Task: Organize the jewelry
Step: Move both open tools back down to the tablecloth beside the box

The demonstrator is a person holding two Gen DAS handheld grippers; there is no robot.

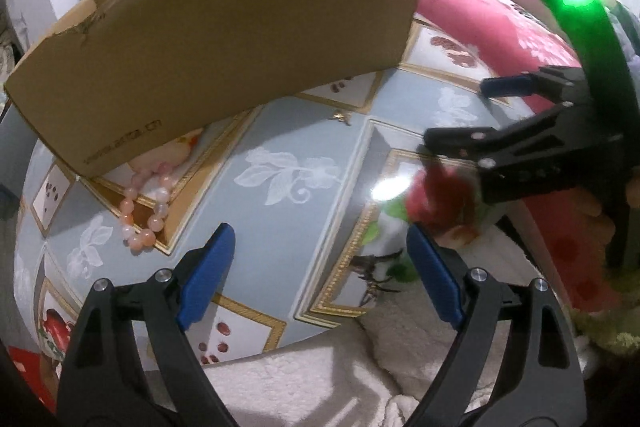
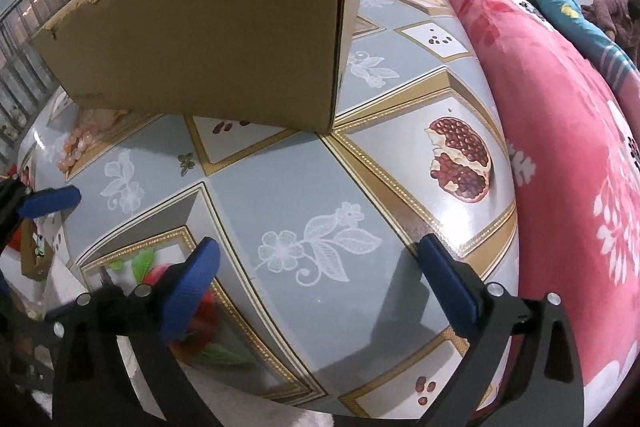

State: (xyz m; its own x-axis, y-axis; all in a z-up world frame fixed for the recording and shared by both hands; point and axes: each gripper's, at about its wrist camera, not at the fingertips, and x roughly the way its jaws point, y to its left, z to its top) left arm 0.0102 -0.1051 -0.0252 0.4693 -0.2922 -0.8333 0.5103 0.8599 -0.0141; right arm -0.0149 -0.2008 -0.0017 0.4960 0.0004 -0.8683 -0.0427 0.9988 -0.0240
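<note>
We are holding both tools above the patterned worktop (image 2: 280,195), each with its jaws spread wide and gripping nothing — the left tool (image 1: 320,267) and the right tool (image 2: 320,267) alike. The pink bead bracelet (image 1: 146,211) is lying by the near corner of the cardboard box (image 1: 224,39), and a small gold piece (image 1: 342,117) is sitting in front of the box. We are judging this the approach step — next, the left tool needs lowering around the beads.
</note>
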